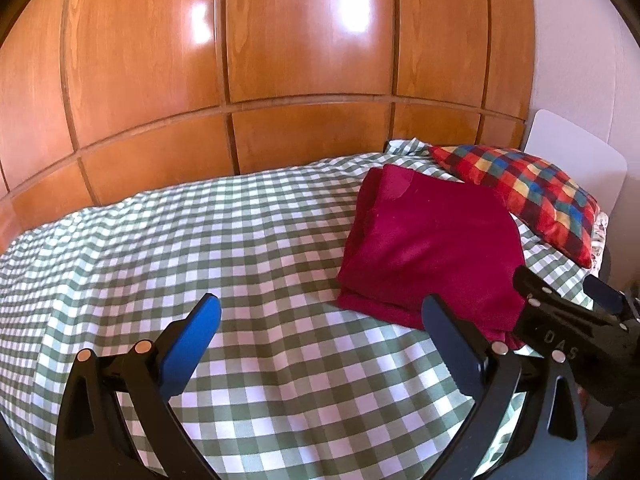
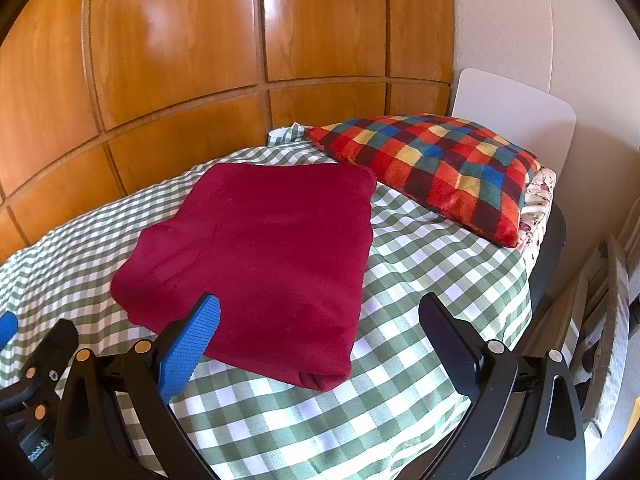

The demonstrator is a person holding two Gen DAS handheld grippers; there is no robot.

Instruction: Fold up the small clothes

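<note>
Our left gripper (image 1: 322,344) and right gripper (image 2: 320,344) both hold their fingers wide apart, gripping nothing. Just beyond lies the folded red garment (image 2: 264,248) on the green-checked bedspread (image 1: 200,240), a plaid cushion (image 2: 436,168) to its far right, wooden panelling (image 1: 280,40) behind.

Folded garment (image 2: 260,240) on bed (image 2: 420,288), before cushion (image 2: 432,168)
</note>
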